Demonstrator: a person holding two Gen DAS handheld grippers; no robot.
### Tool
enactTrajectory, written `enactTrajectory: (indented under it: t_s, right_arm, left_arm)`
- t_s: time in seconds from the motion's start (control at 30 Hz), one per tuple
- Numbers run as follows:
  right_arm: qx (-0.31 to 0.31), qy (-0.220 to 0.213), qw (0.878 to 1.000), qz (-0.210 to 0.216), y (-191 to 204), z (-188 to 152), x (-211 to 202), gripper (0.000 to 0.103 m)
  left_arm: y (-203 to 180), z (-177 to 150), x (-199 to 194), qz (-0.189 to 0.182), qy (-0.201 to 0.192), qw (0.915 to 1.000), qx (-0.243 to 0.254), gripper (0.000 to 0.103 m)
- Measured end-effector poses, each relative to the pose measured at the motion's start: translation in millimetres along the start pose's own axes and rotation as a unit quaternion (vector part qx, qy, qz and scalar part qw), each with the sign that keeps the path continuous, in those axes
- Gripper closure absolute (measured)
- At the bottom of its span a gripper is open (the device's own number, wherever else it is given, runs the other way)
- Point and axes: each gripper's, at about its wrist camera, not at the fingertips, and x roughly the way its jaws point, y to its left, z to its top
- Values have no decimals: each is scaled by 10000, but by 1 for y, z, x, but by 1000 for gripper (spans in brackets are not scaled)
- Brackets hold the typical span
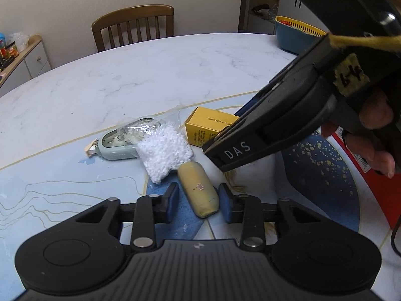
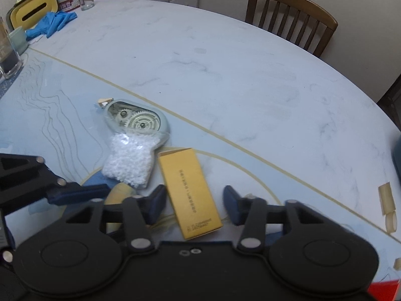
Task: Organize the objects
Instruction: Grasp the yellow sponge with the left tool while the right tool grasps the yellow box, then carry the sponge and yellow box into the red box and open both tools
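A yellow cylindrical piece (image 1: 199, 190) lies on the table mat between the open fingers of my left gripper (image 1: 198, 202); neither pad clearly touches it. A clear bag of white beads (image 1: 163, 150) and a pale green correction-tape dispenser (image 1: 117, 141) lie just beyond. A yellow box (image 2: 190, 193) lies flat between the open fingers of my right gripper (image 2: 194, 204), with gaps on both sides. The bead bag (image 2: 130, 160) and the dispenser (image 2: 139, 120) sit to its left. The right gripper's body (image 1: 288, 123) reaches in over the box (image 1: 208, 125) in the left wrist view.
A blue and yellow colander bowl (image 1: 295, 35) stands at the far right table edge. A wooden chair (image 1: 132, 25) stands behind the table. Blue gloves (image 2: 50, 22), a yellow tissue box (image 2: 32, 10) and glasses (image 2: 7, 57) sit at the far left. A red box (image 1: 371, 173) lies right.
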Motion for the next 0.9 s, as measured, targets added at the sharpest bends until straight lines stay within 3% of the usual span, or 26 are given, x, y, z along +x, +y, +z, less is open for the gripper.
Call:
enactTrajectory:
  t_s: [0.1, 0.23, 0.4, 0.9]
  right_arm:
    - [98, -32, 9999, -73, 3, -3, -2, 75]
    - [377, -80, 9991, -157, 3, -12, -9, 75]
    - [1162, -193, 9930, -100, -5, -34, -31, 76]
    - [1946, -400, 9799, -156, 2, -94, -102, 76]
  left_arm:
    - [2, 1, 0, -42, 9, 10000, -47, 74]
    - [6, 2, -1, -126, 40, 9998, -155, 75]
    - [9, 1, -2, -190, 53, 9996, -193, 77]
    - [-2, 2, -36, -503, -134, 9983, -278, 81]
